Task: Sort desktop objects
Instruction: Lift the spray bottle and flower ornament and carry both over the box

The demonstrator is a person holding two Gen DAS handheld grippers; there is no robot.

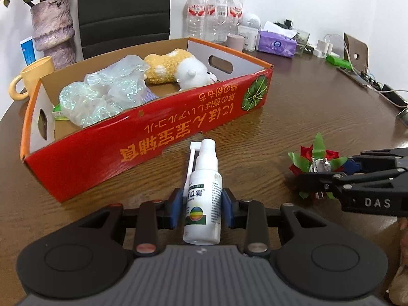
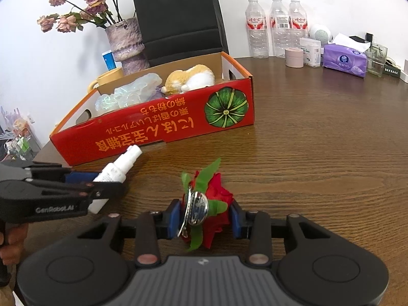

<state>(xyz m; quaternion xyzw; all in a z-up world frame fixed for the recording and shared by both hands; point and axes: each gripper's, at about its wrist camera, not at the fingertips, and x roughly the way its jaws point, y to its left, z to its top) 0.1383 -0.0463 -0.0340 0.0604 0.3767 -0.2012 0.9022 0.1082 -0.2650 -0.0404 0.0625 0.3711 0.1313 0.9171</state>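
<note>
My left gripper (image 1: pixel 202 205) is shut on a white spray bottle (image 1: pixel 202 193), its nozzle pointing toward the red cardboard box (image 1: pixel 142 137). The bottle also shows in the right wrist view (image 2: pixel 116 169), held by the left gripper (image 2: pixel 107 183). My right gripper (image 2: pixel 205 216) is shut on a red fabric flower with green leaves and a metal clip (image 2: pixel 206 204), just above the table. The flower (image 1: pixel 315 164) and right gripper (image 1: pixel 329 170) show at the right of the left wrist view. The box (image 2: pixel 158 130) holds a plush toy (image 1: pixel 181 67) and an iridescent bag (image 1: pixel 107 89).
A yellow mug (image 1: pixel 33 76) and a purple vase with dried roses (image 1: pixel 53 28) stand behind the box. Three water bottles (image 2: pixel 276 25), a purple tissue pack (image 2: pixel 344 60) and small jars (image 2: pixel 294 57) line the back wall. A black bag (image 2: pixel 178 17) stands behind the box. Cables (image 1: pixel 369 76) lie at far right.
</note>
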